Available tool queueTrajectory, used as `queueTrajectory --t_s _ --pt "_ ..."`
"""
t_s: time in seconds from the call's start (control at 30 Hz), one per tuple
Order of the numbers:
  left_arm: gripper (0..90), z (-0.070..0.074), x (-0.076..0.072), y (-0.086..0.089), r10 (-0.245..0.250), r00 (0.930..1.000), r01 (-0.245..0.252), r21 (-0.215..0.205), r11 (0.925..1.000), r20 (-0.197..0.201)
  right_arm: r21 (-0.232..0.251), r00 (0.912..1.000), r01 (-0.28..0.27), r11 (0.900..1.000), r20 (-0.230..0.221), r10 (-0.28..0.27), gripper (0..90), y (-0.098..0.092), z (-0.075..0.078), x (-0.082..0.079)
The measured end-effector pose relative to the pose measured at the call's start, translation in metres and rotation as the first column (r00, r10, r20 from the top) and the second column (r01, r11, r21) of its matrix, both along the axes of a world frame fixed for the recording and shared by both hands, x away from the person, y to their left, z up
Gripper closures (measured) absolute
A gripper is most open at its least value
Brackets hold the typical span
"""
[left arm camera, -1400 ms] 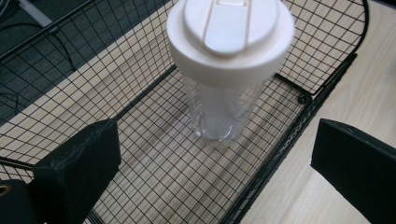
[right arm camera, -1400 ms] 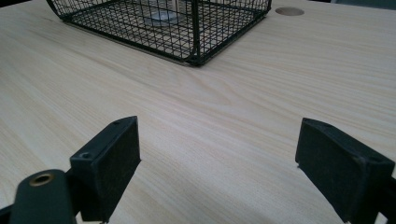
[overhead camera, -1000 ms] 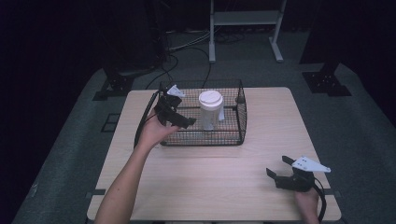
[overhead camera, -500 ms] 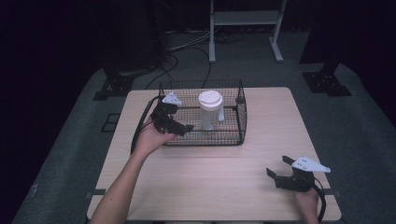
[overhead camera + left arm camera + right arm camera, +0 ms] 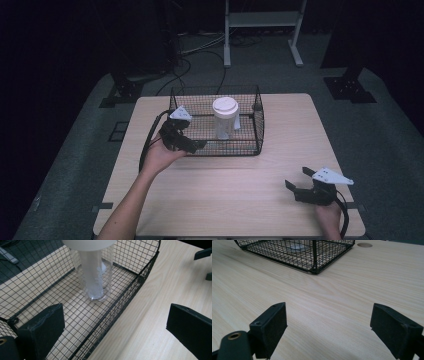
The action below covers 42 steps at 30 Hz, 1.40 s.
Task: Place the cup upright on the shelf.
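jar point(image 5: 95, 272) lid cropped, basket point(image 5: 130, 293) cut off

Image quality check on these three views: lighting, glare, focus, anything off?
High view: dim and soft, room nearly black past the table; white lid reads brightest. Left gripper view: bright and even, wire basket mesh sharp, clear jar shows pale glare streaks, near jaws slightly soft. Right gripper view: evenly lit wood grain crisp, faint shadows under the jaws, basket corner tilted by the camera angle.
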<state>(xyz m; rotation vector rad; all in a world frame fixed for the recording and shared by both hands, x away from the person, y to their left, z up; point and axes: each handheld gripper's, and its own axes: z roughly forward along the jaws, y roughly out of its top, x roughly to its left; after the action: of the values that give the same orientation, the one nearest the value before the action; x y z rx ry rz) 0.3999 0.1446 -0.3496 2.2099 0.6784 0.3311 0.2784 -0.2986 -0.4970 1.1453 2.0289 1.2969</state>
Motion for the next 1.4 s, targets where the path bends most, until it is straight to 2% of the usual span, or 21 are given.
queueTrajectory --t_s 0.3,0.37,0.57,0.73,1.13,1.23,1.33,1.4 --pt "0.8 -0.006 -0.012 0.000 -0.012 0.9999 0.012 -0.043 0.9990 0.008 -0.010 1.0000 -0.001 1.000 0.008 0.001 12.9 0.000 0.000 0.000" --pt "0.8 -0.007 -0.014 0.001 -0.014 0.9998 0.014 -0.036 0.9992 0.014 -0.007 1.0000 0.001 1.000 -0.002 -0.001 12.9 0.000 0.000 0.000" --pt "0.8 -0.011 -0.022 0.003 -0.018 0.9998 0.018 -0.074 0.9971 0.002 -0.009 1.0000 0.003 1.000 -0.002 -0.003 12.9 0.001 0.000 0.000" --pt "0.8 -0.014 -0.026 0.003 -0.020 0.9998 0.020 -0.089 0.9959 0.002 -0.012 1.0000 0.004 1.000 -0.001 -0.004 12.9 0.001 0.000 0.000" --pt "0.8 -0.025 -0.042 0.012 -0.018 0.9998 0.018 -0.084 0.9963 0.005 -0.017 1.0000 0.003 1.000 -0.004 -0.004 12.9 0.001 0.000 0.000" --pt "0.8 -0.025 -0.047 0.013 -0.020 0.9996 0.022 -0.080 0.9966 0.017 -0.018 1.0000 0.005 1.000 -0.005 -0.005 12.9 0.001 0.000 0.000" --pt "0.8 -0.027 -0.052 0.014 -0.025 0.9991 0.027 -0.056 0.9981 0.033 -0.019 1.0000 0.006 1.000 -0.005 -0.006 12.9 0.002 0.000 0.000" --pt "0.8 -0.029 -0.055 0.016 -0.027 0.9992 0.029 -0.066 0.9974 0.030 -0.019 1.0000 0.006 1.000 -0.007 -0.007 12.9 0.002 0.000 0.000"
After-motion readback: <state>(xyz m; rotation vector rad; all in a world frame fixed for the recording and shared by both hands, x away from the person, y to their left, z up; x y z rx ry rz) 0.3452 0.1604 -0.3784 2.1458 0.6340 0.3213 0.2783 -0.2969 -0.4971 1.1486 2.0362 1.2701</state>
